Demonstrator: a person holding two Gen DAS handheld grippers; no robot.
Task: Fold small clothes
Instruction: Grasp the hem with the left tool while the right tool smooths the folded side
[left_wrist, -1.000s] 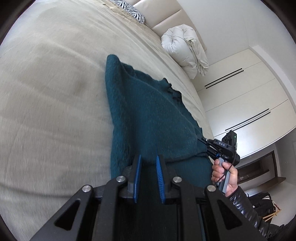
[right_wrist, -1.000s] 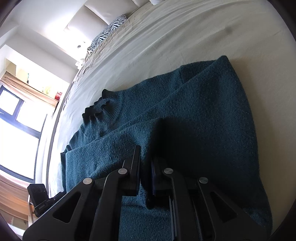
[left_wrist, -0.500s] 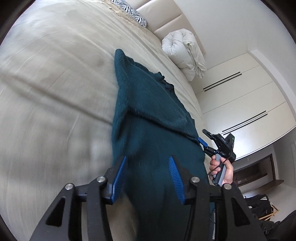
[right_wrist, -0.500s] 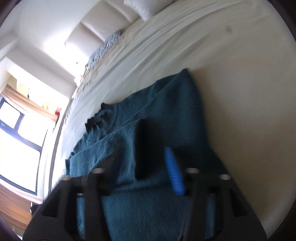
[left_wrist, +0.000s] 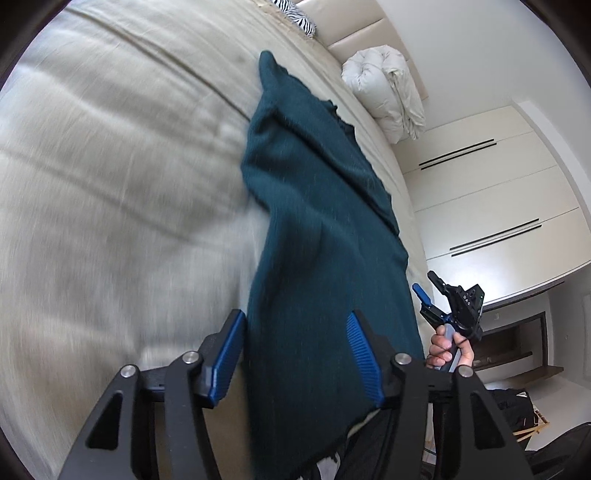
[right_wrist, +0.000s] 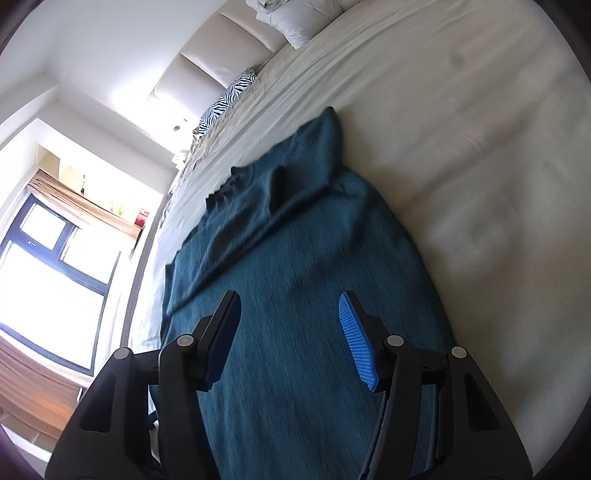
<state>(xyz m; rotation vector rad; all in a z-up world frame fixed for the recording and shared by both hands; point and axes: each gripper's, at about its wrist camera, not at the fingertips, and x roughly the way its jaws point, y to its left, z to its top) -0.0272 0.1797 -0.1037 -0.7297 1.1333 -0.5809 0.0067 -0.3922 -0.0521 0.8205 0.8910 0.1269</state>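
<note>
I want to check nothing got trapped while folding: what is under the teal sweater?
Around the teal sweater, only the beige bedsheet shows, so it lies directly on the bed. Its own lower layers and the sheet beneath are covered; whether anything small is trapped there cannot be seen.

a teal knit garment is seen spread along a beige bed, framed by the left gripper, whose jaws have just been opening; nothing is pinched.
</note>
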